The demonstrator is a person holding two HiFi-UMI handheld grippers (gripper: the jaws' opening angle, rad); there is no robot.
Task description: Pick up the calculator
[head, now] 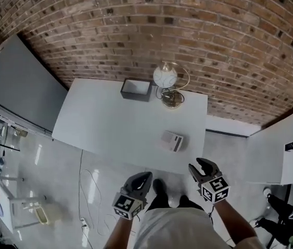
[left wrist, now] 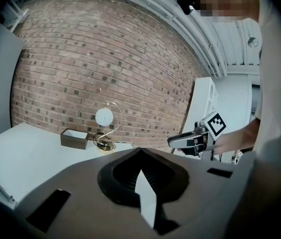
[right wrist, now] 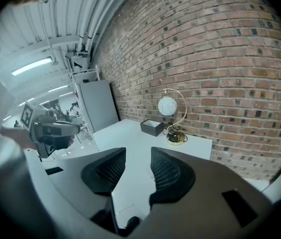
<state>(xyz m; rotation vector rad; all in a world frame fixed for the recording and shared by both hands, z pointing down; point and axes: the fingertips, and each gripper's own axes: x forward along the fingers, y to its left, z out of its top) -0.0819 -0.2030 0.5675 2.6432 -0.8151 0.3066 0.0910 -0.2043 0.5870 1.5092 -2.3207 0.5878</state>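
Note:
The calculator (head: pixel 172 140), a small pale grey slab, lies on the white table (head: pixel 105 123) near its front right part. Both grippers hang below the table's front edge, short of it. My left gripper (head: pixel 143 177) is to the calculator's lower left, its dark fingertips touching, with nothing in them. My right gripper (head: pixel 198 166) is to the lower right, jaws apart and empty. In the left gripper view the left gripper (left wrist: pixel 140 151) shows its tips meeting. In the right gripper view the right gripper (right wrist: pixel 138 159) shows table between its pads. Neither gripper view shows the calculator.
A dark open box (head: pixel 136 90) and a globe lamp (head: pixel 165 77) stand at the table's back by the brick wall. A grey cabinet (head: pixel 22 87) is on the left, white furniture (head: pixel 291 157) on the right. A cable (head: pixel 91 188) lies on the floor.

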